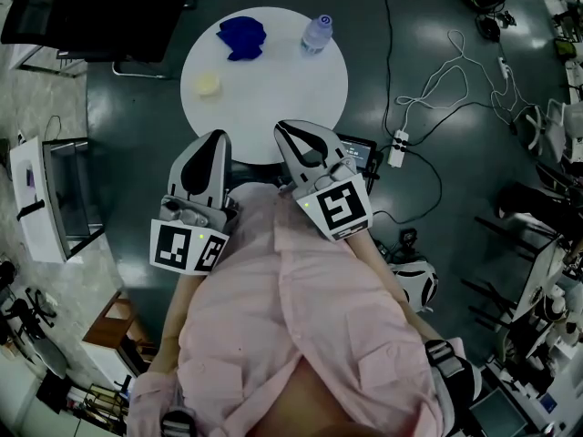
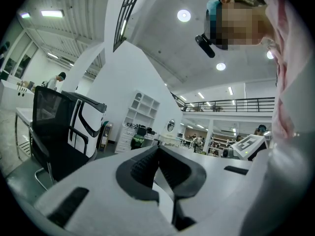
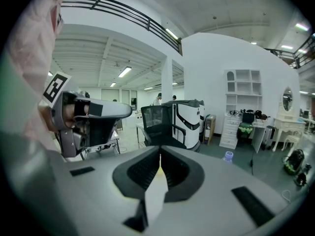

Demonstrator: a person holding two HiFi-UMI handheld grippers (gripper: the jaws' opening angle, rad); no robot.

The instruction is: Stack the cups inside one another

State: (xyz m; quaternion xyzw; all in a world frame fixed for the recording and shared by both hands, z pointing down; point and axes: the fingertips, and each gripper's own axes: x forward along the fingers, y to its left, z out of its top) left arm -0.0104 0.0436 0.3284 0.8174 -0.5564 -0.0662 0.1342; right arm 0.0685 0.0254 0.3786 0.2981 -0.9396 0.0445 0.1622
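Holding both tools close to the chest in the middle of the head view, the person has the left hand-held gripper [image 1: 217, 137] and the right hand-held gripper [image 1: 283, 127] closed tip to tip. Neither gripper view shows anything between the jaws. On the round white counter [image 1: 273, 85] in the upper middle of the frame lie a blue cup shape [image 1: 242, 36] and, well apart at the left edge, a small pale yellow cup [image 1: 208, 84]. They are too small to tell whether the blue one is a single cup or several already nested.

The two colours are not nested together, and any reach carries risks. Jaws that arrive shut would shove a light cup across the smooth top instead of gripping it. The yellow cup sits near the rim and could slide off. A bottle [image 1: 316, 33] stands near the blue shape, so a wide swing there could topple it.
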